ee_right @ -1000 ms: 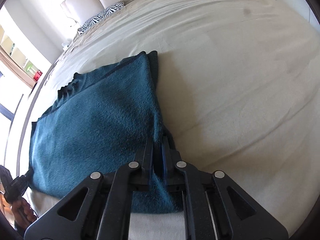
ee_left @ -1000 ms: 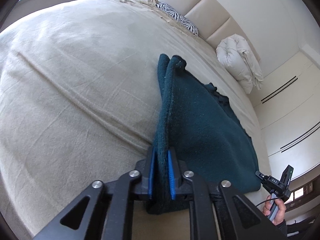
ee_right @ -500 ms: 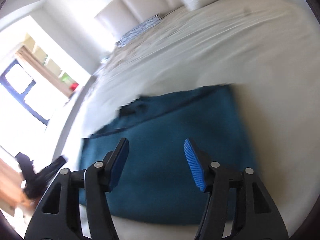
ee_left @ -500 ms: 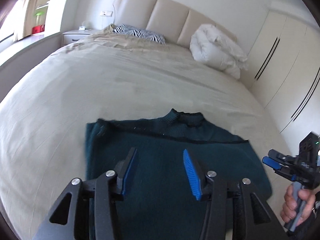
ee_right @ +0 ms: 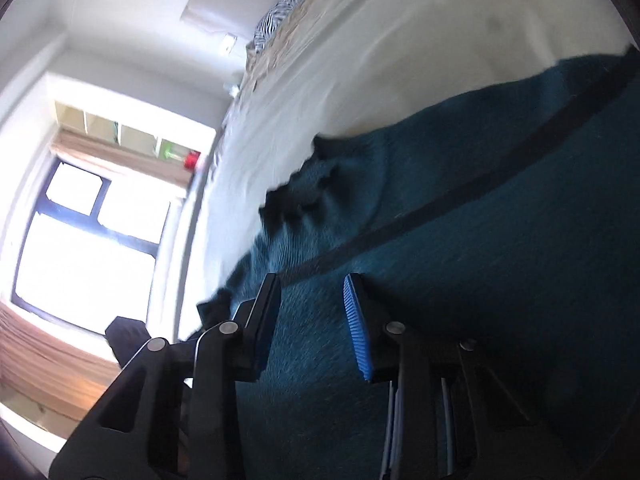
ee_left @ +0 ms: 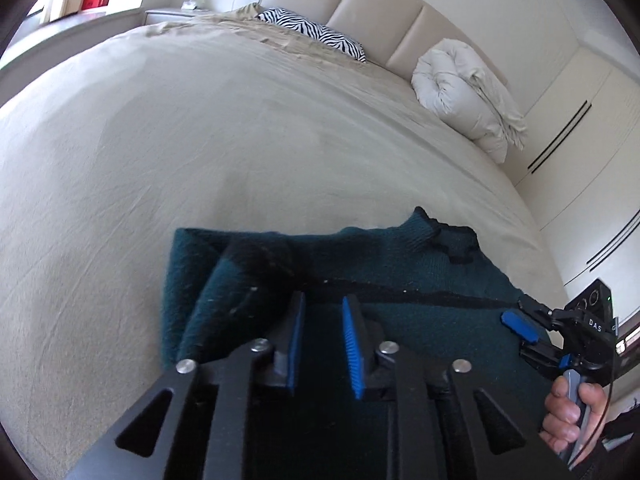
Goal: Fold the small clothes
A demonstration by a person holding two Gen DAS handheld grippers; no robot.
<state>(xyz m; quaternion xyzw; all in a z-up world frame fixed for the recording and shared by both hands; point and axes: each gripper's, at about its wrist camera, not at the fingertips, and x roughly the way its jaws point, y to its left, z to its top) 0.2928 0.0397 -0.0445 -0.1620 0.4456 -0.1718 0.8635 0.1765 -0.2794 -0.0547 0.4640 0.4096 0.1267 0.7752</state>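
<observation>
A dark teal knitted sweater lies folded on the beige bed, collar toward the headboard, a folded sleeve on its left side. My left gripper hovers just above the sweater's near part, jaws open and empty. My right gripper is open and empty too, tilted sideways close over the sweater; it also shows in the left wrist view at the sweater's right edge, held by a hand.
A zebra-print pillow and a rolled white duvet lie by the padded headboard. A nightstand stands at the far left. White wardrobe doors line the right wall. A window is at the left.
Both grippers let go of the sweater's edge, opened, and pulled back. The sweater now lies folded flat. The right gripper has rolled sideways and come lower over the cloth.
</observation>
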